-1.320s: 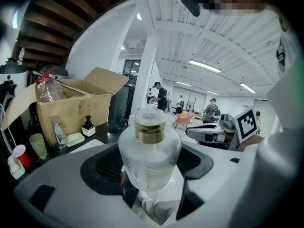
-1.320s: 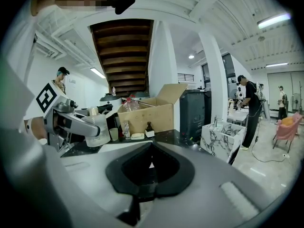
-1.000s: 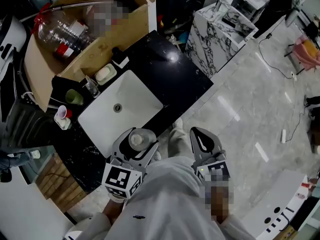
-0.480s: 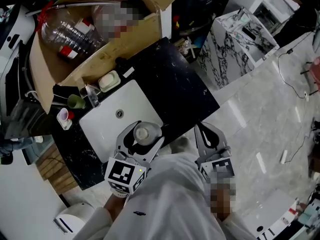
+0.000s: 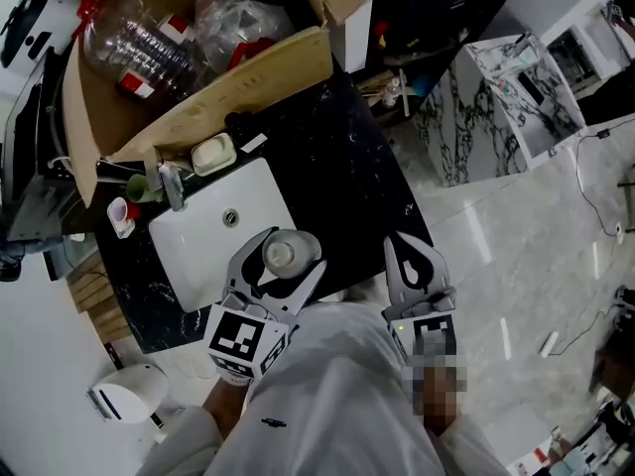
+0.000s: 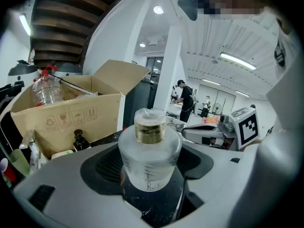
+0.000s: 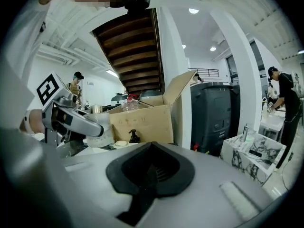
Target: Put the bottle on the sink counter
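Observation:
A frosted clear bottle (image 5: 282, 255) with a gold neck under a clear cap stands upright between the jaws of my left gripper (image 5: 276, 266), which is shut on it. In the left gripper view the bottle (image 6: 149, 151) fills the middle. It hangs over the near edge of the white sink basin (image 5: 203, 241) set in the black counter (image 5: 332, 167). My right gripper (image 5: 417, 266) is shut and holds nothing, over the counter's near right edge. In the right gripper view the left gripper (image 7: 71, 120) shows at left.
A faucet (image 5: 169, 186), a soap dish (image 5: 213, 154), a green cup (image 5: 139, 188) and a small red-and-white cup (image 5: 121, 213) stand behind the sink. An open cardboard box (image 5: 198, 77) holds large plastic bottles (image 5: 139, 48). A marble-pattern cabinet (image 5: 506, 97) stands to the right.
The view has shifted, so the sink and counter sit more to the left and nearer. The left gripper with the bottle has crept forward over the basin's near edge. The right gripper stays shut.

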